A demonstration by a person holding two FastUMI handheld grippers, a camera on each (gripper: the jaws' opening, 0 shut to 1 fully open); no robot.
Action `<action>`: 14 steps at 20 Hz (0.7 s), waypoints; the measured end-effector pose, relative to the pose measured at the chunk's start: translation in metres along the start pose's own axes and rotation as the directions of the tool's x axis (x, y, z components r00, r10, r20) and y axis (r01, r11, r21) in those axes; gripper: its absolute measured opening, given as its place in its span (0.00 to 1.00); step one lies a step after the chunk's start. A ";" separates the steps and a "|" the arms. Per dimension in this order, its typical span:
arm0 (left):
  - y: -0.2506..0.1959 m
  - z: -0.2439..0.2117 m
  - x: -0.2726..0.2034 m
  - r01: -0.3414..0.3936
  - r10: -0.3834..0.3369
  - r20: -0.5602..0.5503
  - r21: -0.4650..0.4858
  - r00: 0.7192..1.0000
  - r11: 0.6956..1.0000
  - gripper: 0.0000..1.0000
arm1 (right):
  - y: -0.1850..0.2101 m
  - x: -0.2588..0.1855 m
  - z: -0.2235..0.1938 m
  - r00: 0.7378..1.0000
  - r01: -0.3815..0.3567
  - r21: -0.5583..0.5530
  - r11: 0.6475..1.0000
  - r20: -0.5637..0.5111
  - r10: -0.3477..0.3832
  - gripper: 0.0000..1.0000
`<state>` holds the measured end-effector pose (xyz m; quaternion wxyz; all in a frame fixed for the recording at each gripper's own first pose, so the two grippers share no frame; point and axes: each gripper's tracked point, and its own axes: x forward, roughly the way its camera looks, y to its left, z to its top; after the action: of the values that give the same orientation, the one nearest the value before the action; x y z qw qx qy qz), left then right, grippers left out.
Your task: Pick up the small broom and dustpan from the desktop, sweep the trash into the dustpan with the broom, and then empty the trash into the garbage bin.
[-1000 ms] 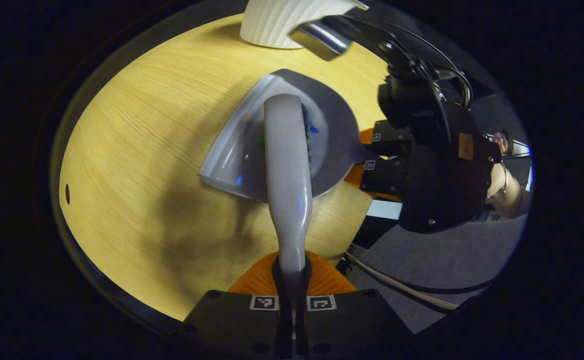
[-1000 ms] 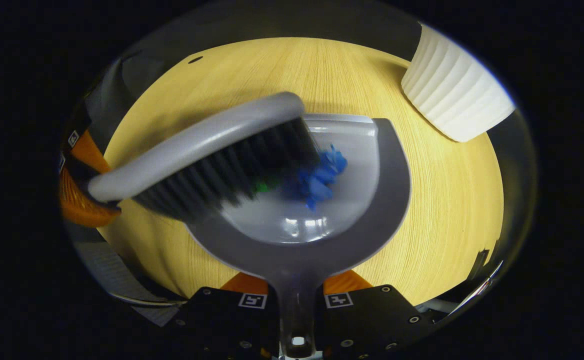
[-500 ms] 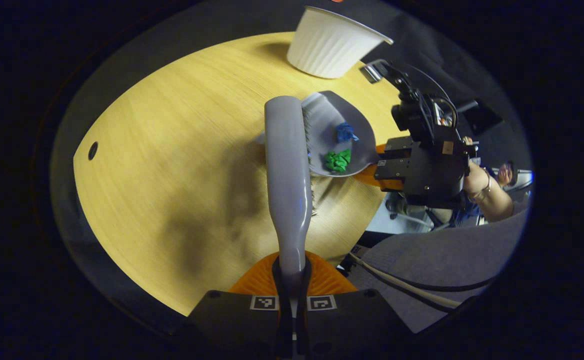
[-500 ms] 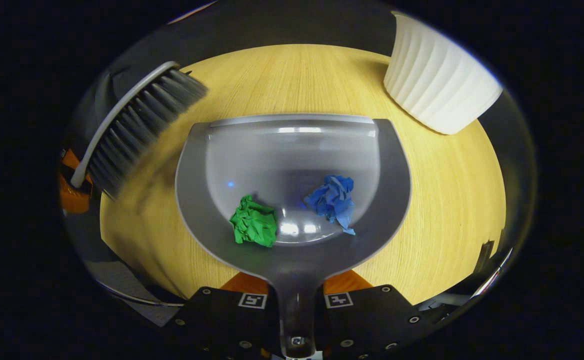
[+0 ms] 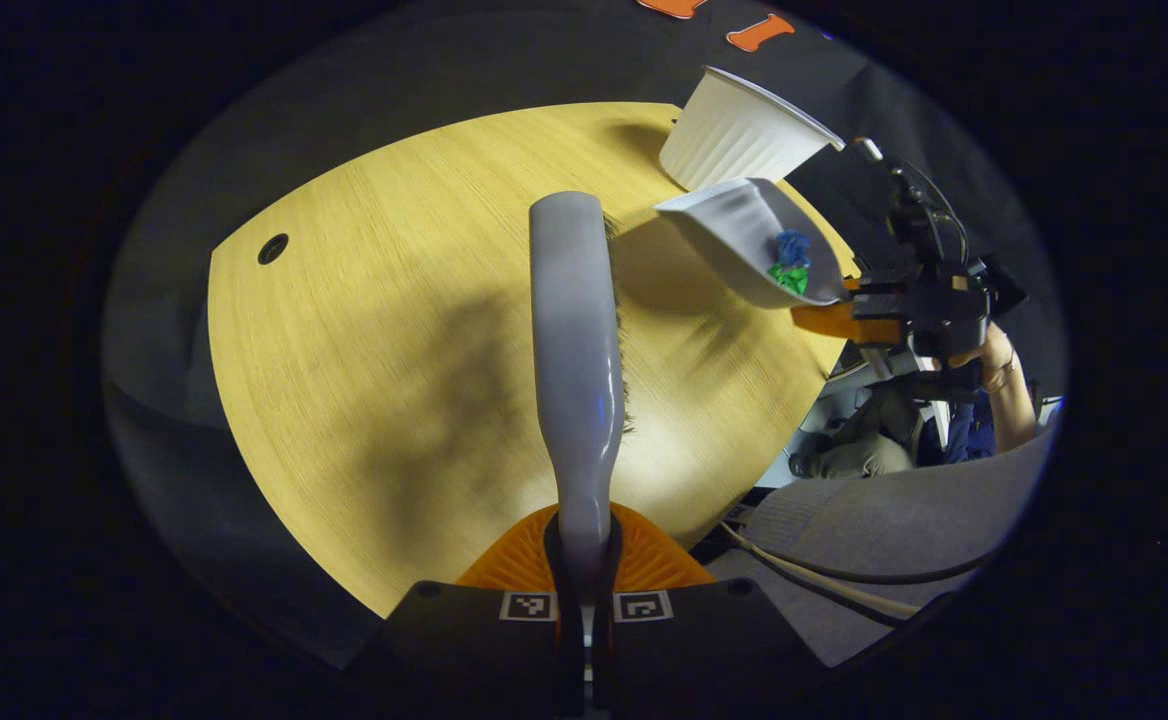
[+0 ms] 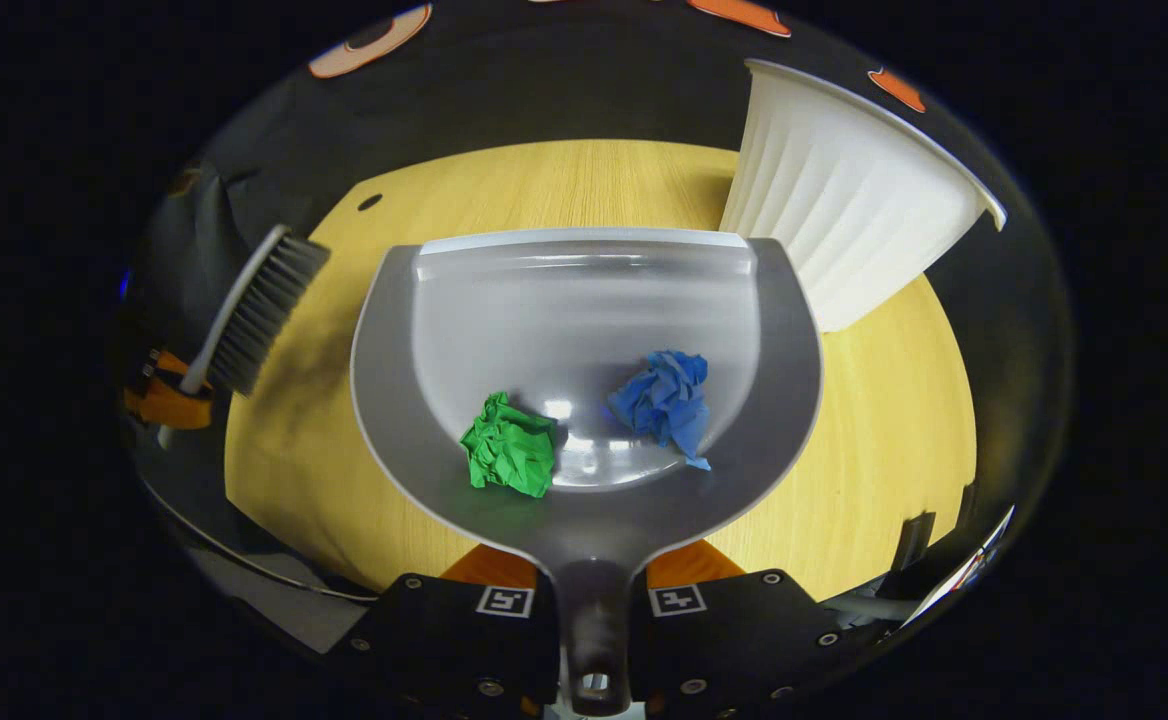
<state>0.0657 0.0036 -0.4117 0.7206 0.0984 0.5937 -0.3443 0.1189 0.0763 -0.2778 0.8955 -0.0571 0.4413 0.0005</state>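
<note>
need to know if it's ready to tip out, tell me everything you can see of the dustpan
The dustpan is smooth grey plastic with a darker rim, a paler glossy scoop and a short handle. The right gripper is shut on that handle. It is lifted off the table, beside the white ribbed bin but not over it. A green paper ball and a blue paper ball lie near the handle end.

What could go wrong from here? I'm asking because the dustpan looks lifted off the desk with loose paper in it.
1. The green paper ball and blue paper ball lie loose in the dustpan; tipping it forward too early could roll them out over its open front lip before the white bin.
2. The right tongs grip only the short handle, so the pan could twist.
3. The pan's front edge sits close to the bin and might knock it.
</note>
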 end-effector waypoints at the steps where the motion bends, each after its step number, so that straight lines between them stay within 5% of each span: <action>1: 0.008 -0.012 0.003 -0.001 0.001 0.004 -0.003 1.000 1.000 0.06 | -0.001 -0.001 0.001 1.000 0.002 -0.011 1.000 0.004 -0.002 0.28; 8: 0.104 -0.077 -0.031 0.006 -0.005 0.031 -0.027 1.000 1.000 0.07 | -0.002 0.000 0.005 0.999 0.031 0.002 1.000 0.017 -0.031 0.28; 14: 0.119 -0.042 -0.034 -0.004 0.005 0.036 -0.035 0.999 0.999 0.06 | -0.003 -0.005 0.015 0.995 0.101 0.042 0.994 0.019 -0.102 0.27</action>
<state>0.1037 0.1276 -0.4232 0.7336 0.0809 0.5863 -0.3340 0.1276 0.0749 -0.2646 0.8999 -0.0609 0.4284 -0.0535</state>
